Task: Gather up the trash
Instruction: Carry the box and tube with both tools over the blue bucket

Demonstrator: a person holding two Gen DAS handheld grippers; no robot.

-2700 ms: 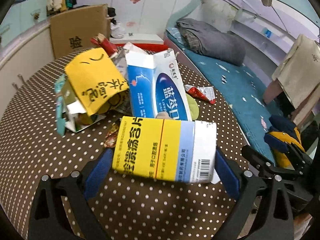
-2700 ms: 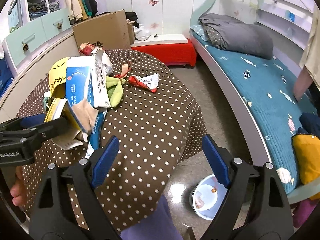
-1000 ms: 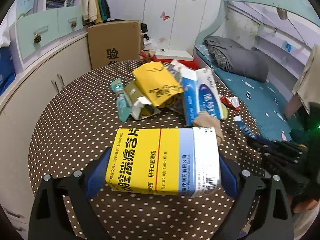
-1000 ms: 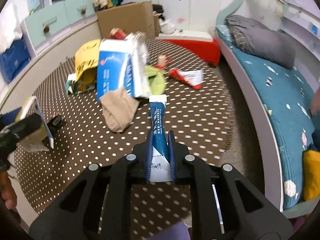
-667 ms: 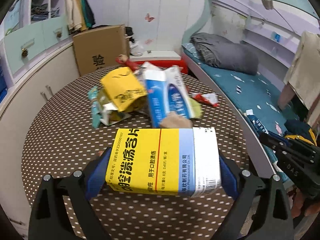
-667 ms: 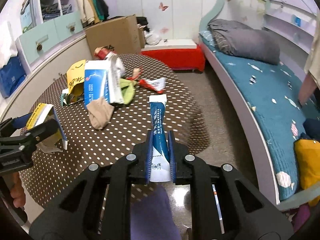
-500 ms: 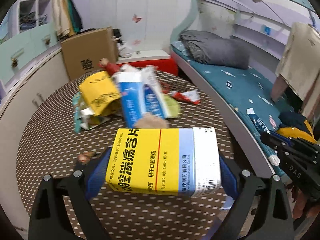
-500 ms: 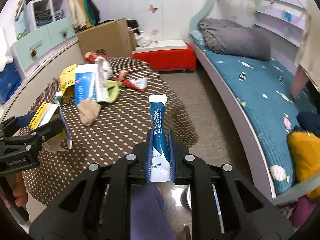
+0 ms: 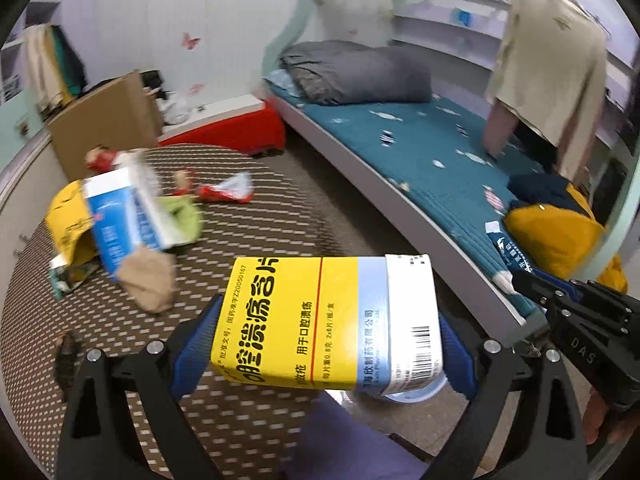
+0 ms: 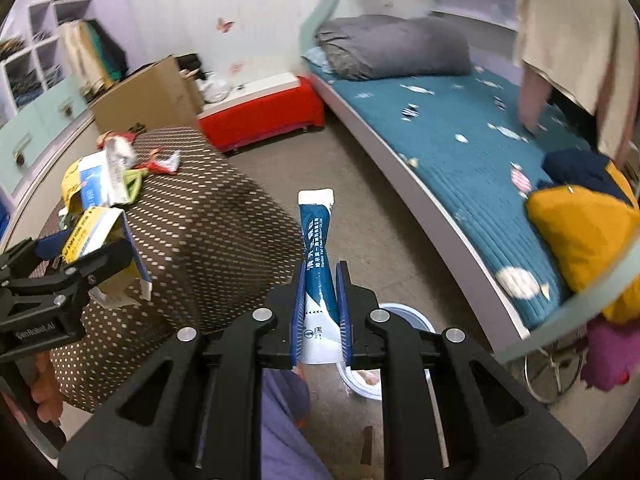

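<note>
Medicine box (image 9: 326, 322), yellow/white w/ barcode, clamped betw. left gripper (image 9: 320, 344) pads, held above polka-dot table (image 9: 248, 232) edge. Right gripper (image 10: 320, 300) clenched on blue toothpaste tube (image 10: 318, 248), over floor, white bin (image 10: 400, 316) partly hidden below it. Other trash near table's far side: blue-white carton (image 9: 120, 216), red wrapper (image 9: 226, 192).

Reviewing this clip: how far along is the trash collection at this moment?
Done: nothing clearly binned; the white bin on the floor is mostly hidden. In hand: the left gripper is shut on the yellow medicine box, and the right gripper on the blue tube, above the bin. Left: the blue-and-white box, tan wad and red wrapper lie on the dotted table.
</note>
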